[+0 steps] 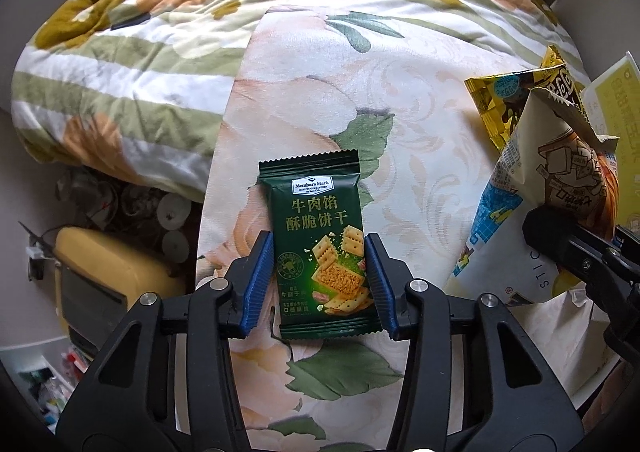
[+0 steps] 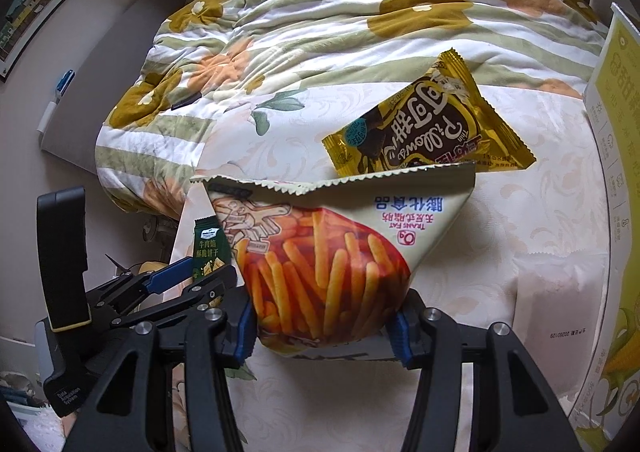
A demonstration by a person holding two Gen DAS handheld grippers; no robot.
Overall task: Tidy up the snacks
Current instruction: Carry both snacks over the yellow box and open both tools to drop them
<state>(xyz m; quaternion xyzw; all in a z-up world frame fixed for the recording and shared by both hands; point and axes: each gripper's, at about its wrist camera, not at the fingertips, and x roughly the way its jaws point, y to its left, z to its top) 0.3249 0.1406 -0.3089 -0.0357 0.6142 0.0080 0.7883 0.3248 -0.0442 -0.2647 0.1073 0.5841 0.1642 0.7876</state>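
Left wrist view: left gripper clamped on the green cracker packet, blue pads pressing both long edges near its lower half; packet upright in frame, print facing camera, over the cream floral sheet. Striped flower quilt bunched beyond the packet, toward the far end of the bed. To the right of the green packet, well apart: yellow wafer packet, and in front of it the fries snack bag with the right gripper's black frame at its base. A yellow box at the right edge. Right wrist view: right gripper closed on the fries snack bag, pads squeezing the bag's lower end, serrated top edge pointing away. Yellow wafer packet lies on the sheet just beyond the bag's top edge, partly hidden by it. Green cracker packet to the bag's left, held in the left gripper. Yellow box stands right of the bag, at the frame edge.
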